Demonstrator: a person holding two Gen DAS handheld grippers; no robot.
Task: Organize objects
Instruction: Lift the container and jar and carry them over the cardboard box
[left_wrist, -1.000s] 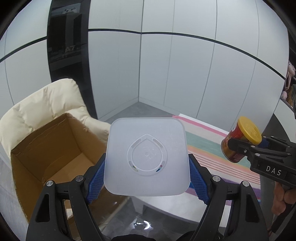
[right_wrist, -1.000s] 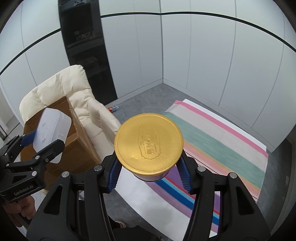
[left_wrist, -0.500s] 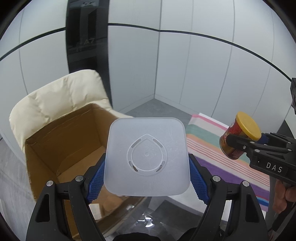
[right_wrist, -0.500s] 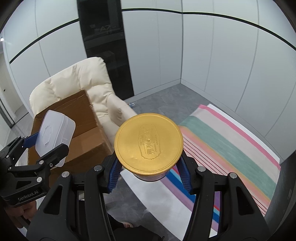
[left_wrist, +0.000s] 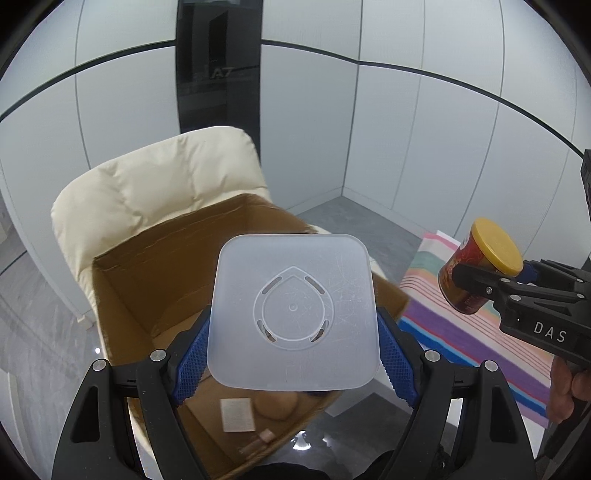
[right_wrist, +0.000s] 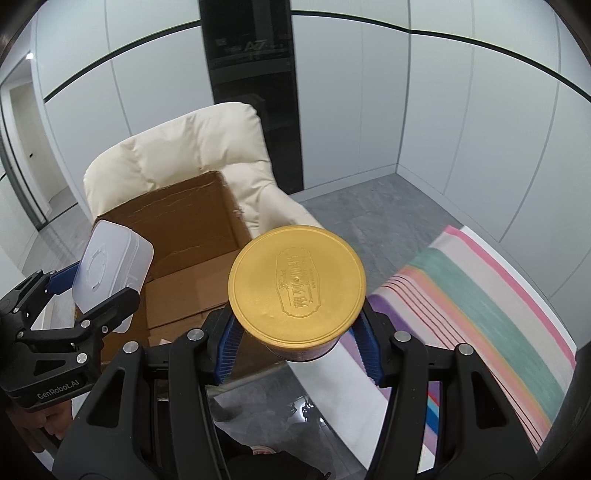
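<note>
My left gripper (left_wrist: 293, 356) is shut on a frosted white square plastic container (left_wrist: 293, 312), its blue pads pressing both sides. It hangs above an open cardboard box (left_wrist: 155, 266) that stands on a cream padded armchair (left_wrist: 155, 184). My right gripper (right_wrist: 297, 349) is shut on a red can with a gold lid (right_wrist: 297, 284), held in the air to the right of the box. In the left wrist view the can (left_wrist: 480, 266) shows at the right edge. From the right wrist camera the white container (right_wrist: 110, 273) appears at the left, over the box (right_wrist: 184, 236).
A few small items lie on the box floor (left_wrist: 255, 410). A striped multicoloured rug (right_wrist: 491, 317) covers the grey floor on the right. White wall panels and a dark glass cabinet (right_wrist: 255, 92) stand behind the armchair (right_wrist: 184, 147).
Both grippers have swung left toward the armchair, each keeping its load. The box has come from the left edge to directly under the white container, its floor now showing.
</note>
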